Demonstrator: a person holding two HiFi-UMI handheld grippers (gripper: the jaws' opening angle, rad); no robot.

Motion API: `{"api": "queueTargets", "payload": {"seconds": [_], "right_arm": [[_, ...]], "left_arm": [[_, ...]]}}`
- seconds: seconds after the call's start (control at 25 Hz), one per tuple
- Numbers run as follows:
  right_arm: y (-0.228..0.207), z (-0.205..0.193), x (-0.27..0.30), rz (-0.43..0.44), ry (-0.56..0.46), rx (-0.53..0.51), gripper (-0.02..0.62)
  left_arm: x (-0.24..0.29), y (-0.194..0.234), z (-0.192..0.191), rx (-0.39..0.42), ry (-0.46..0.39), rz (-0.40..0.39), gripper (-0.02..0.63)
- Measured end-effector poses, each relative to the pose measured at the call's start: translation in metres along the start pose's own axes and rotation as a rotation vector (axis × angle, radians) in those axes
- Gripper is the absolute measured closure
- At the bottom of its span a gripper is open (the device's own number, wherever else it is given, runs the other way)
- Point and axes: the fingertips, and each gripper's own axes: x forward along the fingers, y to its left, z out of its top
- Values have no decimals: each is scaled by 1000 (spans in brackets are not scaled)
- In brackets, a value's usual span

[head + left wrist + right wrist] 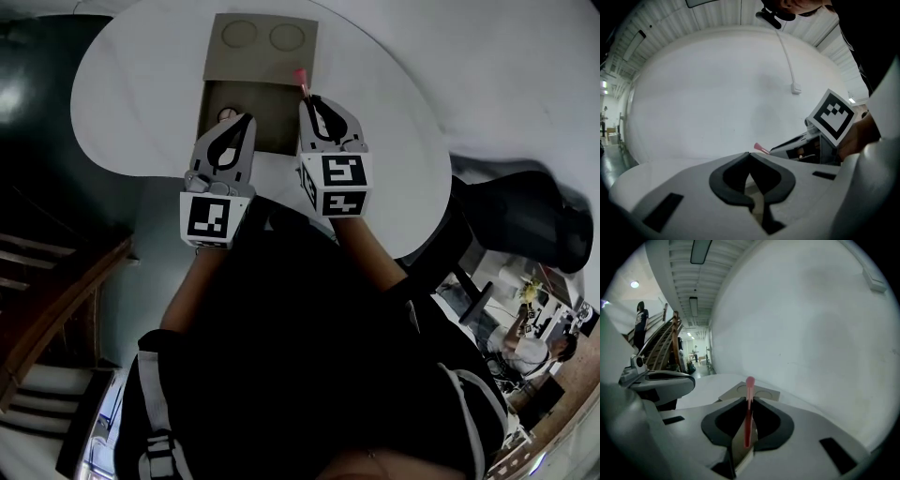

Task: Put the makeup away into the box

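A tan box (217, 117) lies open on the white round table (141, 84). Its lid (261, 42), with two round outlines, is folded back on the far side. A small round item (228, 114) rests inside the box. My right gripper (307, 99) is over the box's right edge, shut on a thin pink makeup stick (301, 81) whose tip pokes out past the jaws. The same stick (749, 408) runs upright between the jaws in the right gripper view, with the lid (761, 391) beyond. My left gripper (247, 116) hovers over the box's near left part, shut and empty.
The table's near edge curves just under both grippers. A dark chair (525, 216) stands at the right and a wooden staircase (56, 300) at the left. A white wall with a hanging cable (787, 61) lies beyond the table. A person (641, 319) stands far off.
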Motion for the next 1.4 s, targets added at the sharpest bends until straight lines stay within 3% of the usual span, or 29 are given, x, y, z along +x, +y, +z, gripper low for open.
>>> {"api": "queueTargets", "payload": {"seconds": [0.6,1.4], "right_arm": [[37,-10,47,98,61,-40,531],[57,-105,99,199,299,-79,531]], "left_arm": [[-5,50,-17,-18,-7,87,598],[22,74,-74,-66,115,122,598]]}}
